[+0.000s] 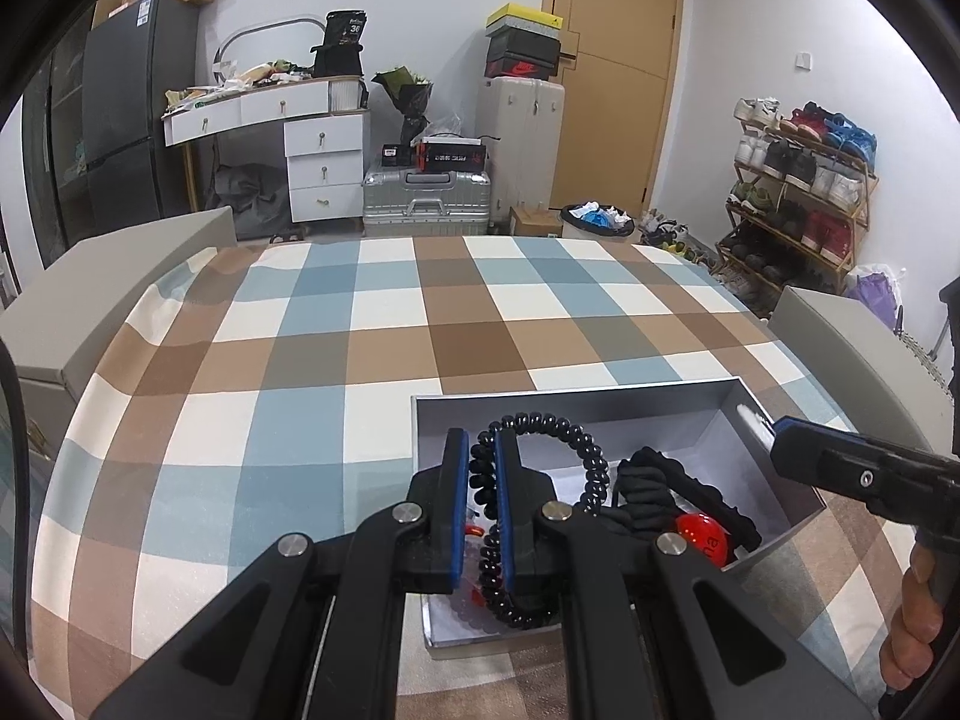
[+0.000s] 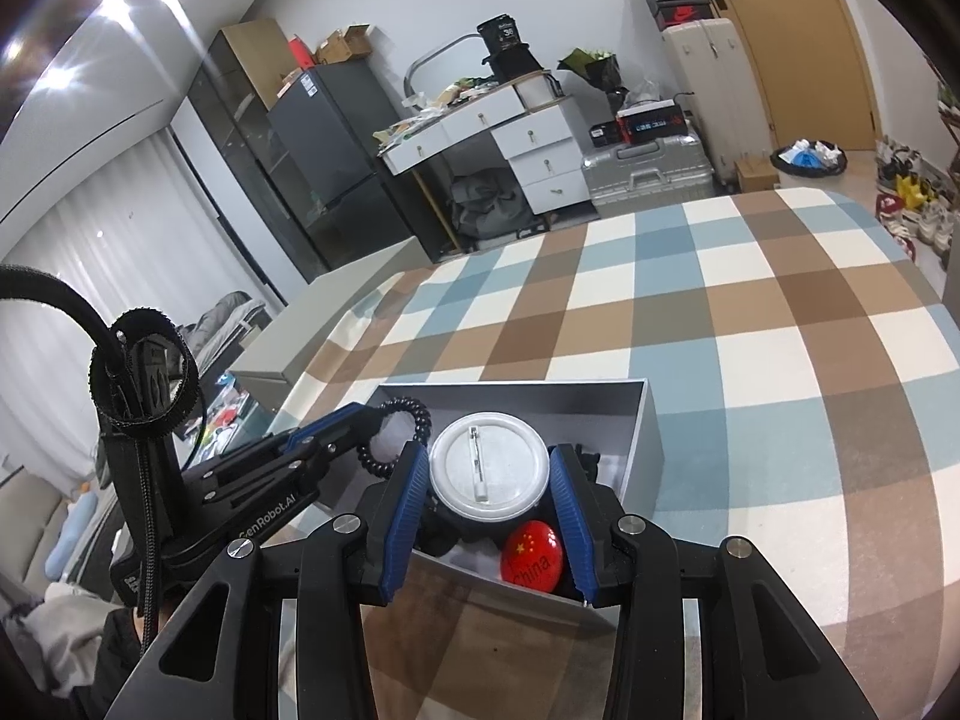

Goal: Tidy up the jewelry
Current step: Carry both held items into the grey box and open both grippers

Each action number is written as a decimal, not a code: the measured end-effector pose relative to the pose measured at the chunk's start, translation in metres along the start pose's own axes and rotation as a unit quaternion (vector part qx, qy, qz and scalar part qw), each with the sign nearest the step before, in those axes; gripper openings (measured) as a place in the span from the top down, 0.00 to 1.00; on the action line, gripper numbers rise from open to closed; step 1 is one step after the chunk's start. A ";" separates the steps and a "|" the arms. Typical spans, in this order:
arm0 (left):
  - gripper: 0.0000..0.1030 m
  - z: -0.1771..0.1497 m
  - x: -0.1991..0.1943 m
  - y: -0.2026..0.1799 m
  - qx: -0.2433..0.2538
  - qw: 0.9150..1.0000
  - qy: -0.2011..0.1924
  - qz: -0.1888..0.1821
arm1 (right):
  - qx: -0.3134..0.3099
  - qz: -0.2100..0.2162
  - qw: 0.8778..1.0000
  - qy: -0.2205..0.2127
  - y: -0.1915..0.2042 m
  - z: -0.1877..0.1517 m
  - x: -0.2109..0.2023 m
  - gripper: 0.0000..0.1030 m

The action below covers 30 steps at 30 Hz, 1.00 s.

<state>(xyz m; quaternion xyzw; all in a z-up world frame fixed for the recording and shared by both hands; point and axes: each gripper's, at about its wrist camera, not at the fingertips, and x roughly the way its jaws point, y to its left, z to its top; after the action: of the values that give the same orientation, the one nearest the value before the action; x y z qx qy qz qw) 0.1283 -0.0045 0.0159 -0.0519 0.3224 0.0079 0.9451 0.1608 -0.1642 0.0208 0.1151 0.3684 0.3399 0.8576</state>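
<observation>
Your left gripper (image 1: 482, 495) hides the near part of the black coil bracelet (image 1: 591, 456) and the grey box (image 1: 576, 395) floor beneath it. The white round badge (image 2: 489, 467) covers the dark items under it, and your hand (image 1: 912, 618) is cut off at the frame's edge.

A checked cloth (image 1: 420, 324) in matt blue, brown and cream covers the table, lying smooth with soft folds at its edges. On it sits a grey box (image 2: 651, 420) of matt card, lined with pale paper. A black coiled bracelet (image 1: 594, 456) looks like glossy plastic. A round white badge (image 2: 489, 468) has a shiny plastic back with a metal pin. A red badge (image 2: 534, 555) is glossy. Both grippers are matt black plastic with ribbed blue pads (image 2: 567, 516) and bright metal rivets.
</observation>
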 end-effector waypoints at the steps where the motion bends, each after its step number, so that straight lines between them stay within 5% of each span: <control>1: 0.96 0.000 0.001 0.001 -0.001 1.000 0.000 0.002 | 0.000 -0.001 1.000 0.000 0.000 0.000 0.001 0.60; 17: 0.96 -0.004 0.002 -0.006 0.024 1.000 0.003 0.018 | 0.000 0.000 1.000 0.002 0.002 -0.001 0.002 0.59; 30: 0.93 -0.018 -0.006 -0.017 0.058 0.998 0.033 -0.018 | -0.008 0.007 1.000 0.013 0.004 -0.003 0.004 0.53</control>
<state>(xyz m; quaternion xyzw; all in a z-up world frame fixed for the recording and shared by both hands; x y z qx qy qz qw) 0.1133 -0.0232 0.0075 -0.0030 0.3522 -0.0291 0.9355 0.1590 -0.1589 0.0183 0.1063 0.3756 0.3502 0.8514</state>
